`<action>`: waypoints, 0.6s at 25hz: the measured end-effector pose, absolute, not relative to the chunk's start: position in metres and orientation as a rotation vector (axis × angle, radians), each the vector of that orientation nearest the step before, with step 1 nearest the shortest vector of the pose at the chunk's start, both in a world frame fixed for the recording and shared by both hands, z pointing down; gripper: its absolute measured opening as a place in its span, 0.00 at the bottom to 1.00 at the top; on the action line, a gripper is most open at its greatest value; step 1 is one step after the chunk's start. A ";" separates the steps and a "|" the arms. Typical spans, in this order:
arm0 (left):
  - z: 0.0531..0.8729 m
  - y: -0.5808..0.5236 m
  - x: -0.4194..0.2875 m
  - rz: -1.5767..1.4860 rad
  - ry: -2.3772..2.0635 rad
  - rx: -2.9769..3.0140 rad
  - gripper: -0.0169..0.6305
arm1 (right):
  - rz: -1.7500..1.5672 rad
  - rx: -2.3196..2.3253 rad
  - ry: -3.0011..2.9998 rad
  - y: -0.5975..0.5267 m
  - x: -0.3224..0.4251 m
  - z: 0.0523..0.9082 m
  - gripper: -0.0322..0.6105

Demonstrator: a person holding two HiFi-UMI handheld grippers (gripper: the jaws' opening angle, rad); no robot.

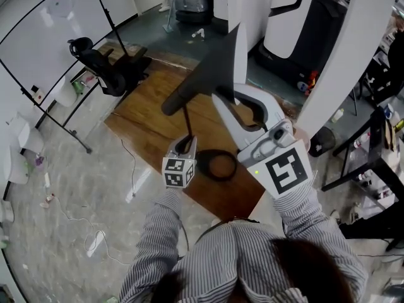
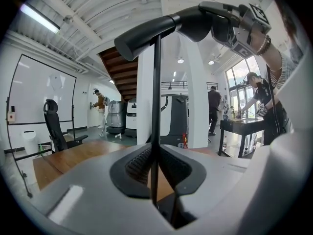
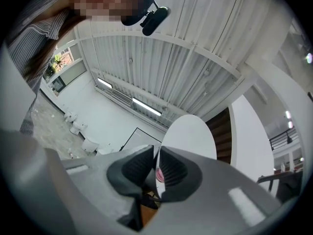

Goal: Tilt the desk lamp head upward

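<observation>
Black desk lamp's flat wedge-shaped head (image 1: 208,74) hangs over the brown wooden table (image 1: 148,115). Right gripper (image 3: 156,172) is clamped on the head's thin edge. Left gripper (image 2: 155,168) has its jaws closing round the thin black stem (image 2: 156,97), with seemingly a sliver of gap left.

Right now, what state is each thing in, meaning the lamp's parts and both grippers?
Lamp head: slanted, its higher end held by the right gripper.
Lamp stem: upright, standing between the left fingers.
Lamp base: lying flat on the wooden table.
Left gripper: fingers closing round the stem, with a sliver of gap on one side.
Right gripper: fingers shut on the lamp head's thin edge.
</observation>
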State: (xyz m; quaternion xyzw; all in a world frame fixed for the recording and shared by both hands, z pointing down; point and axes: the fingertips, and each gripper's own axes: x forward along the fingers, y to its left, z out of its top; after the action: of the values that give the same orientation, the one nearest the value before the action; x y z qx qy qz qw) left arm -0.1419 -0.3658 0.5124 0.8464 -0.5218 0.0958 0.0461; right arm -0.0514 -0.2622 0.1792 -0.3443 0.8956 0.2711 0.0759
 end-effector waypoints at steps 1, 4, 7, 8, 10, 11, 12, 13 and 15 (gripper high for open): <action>0.512 -0.365 -0.142 0.288 -1.590 2.584 0.07 | 0.798 -1.036 2.676 -0.262 -0.050 0.179 0.11; 0.512 -0.364 -0.143 0.280 -1.590 2.584 0.07 | 0.785 -1.041 2.650 -0.258 -0.048 0.179 0.11; 0.511 -0.364 -0.140 0.283 -1.579 2.582 0.08 | 0.786 -1.046 2.628 -0.256 -0.043 0.180 0.11; 0.510 -0.364 -0.138 0.286 -1.572 2.581 0.08 | 0.787 -1.044 2.617 -0.255 -0.041 0.179 0.11; 0.509 -0.363 -0.136 0.284 -1.564 2.573 0.08 | 0.799 -1.037 2.600 -0.253 -0.037 0.179 0.11; 0.509 -0.362 -0.136 0.274 -1.564 2.566 0.08 | 0.805 -1.031 2.594 -0.251 -0.036 0.179 0.11; 0.509 -0.362 -0.136 0.262 -1.567 2.558 0.09 | 0.806 -1.024 2.588 -0.249 -0.036 0.180 0.11; 0.509 -0.361 -0.137 0.250 -1.569 2.549 0.09 | 0.804 -1.017 2.580 -0.247 -0.035 0.180 0.11; 0.508 -0.361 -0.137 0.238 -1.570 2.535 0.09 | 0.793 -0.999 2.569 -0.245 -0.033 0.180 0.11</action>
State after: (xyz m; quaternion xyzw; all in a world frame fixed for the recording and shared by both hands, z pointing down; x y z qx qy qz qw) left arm -0.1369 -0.3611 0.5085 0.8451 -0.5233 0.0794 0.0749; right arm -0.0333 -0.2450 0.1799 -0.3452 0.8873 0.2738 0.1363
